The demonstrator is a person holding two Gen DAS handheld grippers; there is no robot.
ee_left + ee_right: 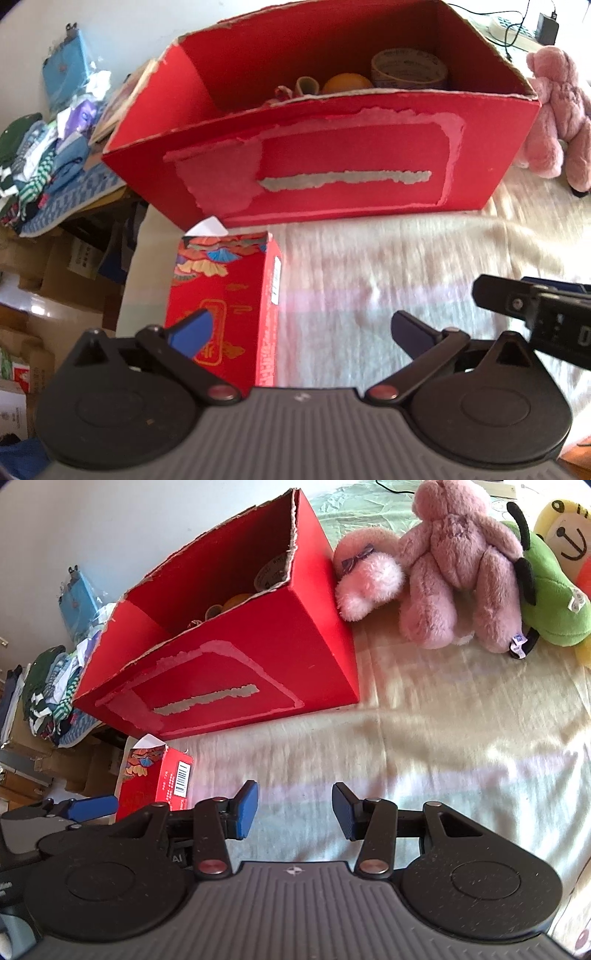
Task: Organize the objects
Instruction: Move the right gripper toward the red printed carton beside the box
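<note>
On the pale bedspread [424, 738] stands a torn red cardboard box [332, 158] holding a tape roll [408, 68], an orange [347, 83] and small items. Just before its left corner lies a red tissue box [221, 295]. The left gripper [301, 332] is spread wide, 1 pad over the tissue box, gripping nothing. The right gripper [293, 808] is parted and empty above the cloth. A pink teddy bear [458, 565] sits beside the box.

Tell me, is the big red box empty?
No, the big red cardboard box already holds a roll of tape, an orange and a few smaller items.
</note>
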